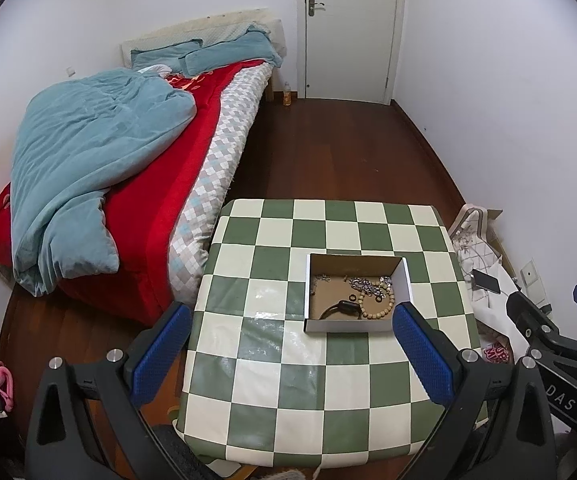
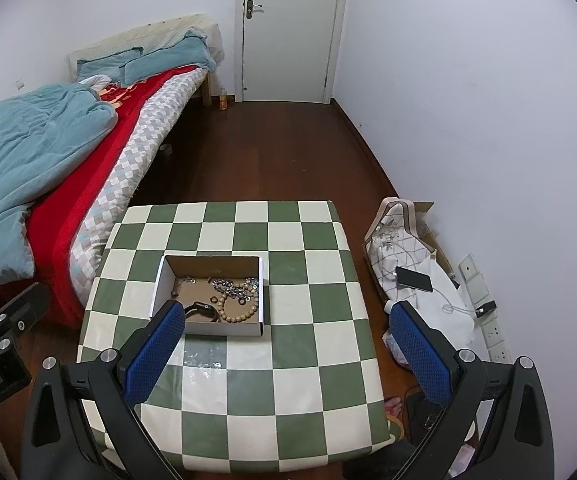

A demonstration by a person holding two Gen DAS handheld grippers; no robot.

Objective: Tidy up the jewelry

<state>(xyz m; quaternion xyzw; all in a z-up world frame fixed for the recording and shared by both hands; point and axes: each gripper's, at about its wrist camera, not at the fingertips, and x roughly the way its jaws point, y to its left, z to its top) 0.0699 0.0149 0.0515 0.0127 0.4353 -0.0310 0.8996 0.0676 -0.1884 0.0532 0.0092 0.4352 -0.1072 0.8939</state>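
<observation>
Jewelry sits all together in a small open cardboard box (image 1: 355,294) on a table (image 1: 288,360) with a green and white checked cloth. Inside the box is a ring of round wooden beads (image 1: 376,307), a shiny silver chain (image 1: 368,285) in a heap, a black band (image 1: 342,307) and some small dark rings (image 2: 213,300). The beads lie next to the black band, near the front of the box. The chain lies behind them, close to the right wall of the box.

The left gripper (image 1: 292,352) is held above the near part of the table. Its two blue fingers are spread wide apart and hold nothing. The right gripper (image 2: 284,354) is beside it, also above the table. Its blue fingers are spread wide too, and nothing is between them. One of its fingers (image 2: 156,344) shows in front of the box's near left corner.

A bed (image 1: 136,184) with a blue blanket and a red cover stands left of the table. A white door (image 1: 350,28) is shut at the far wall. A phone (image 2: 414,279) lies on a bag on the floor to the right.
</observation>
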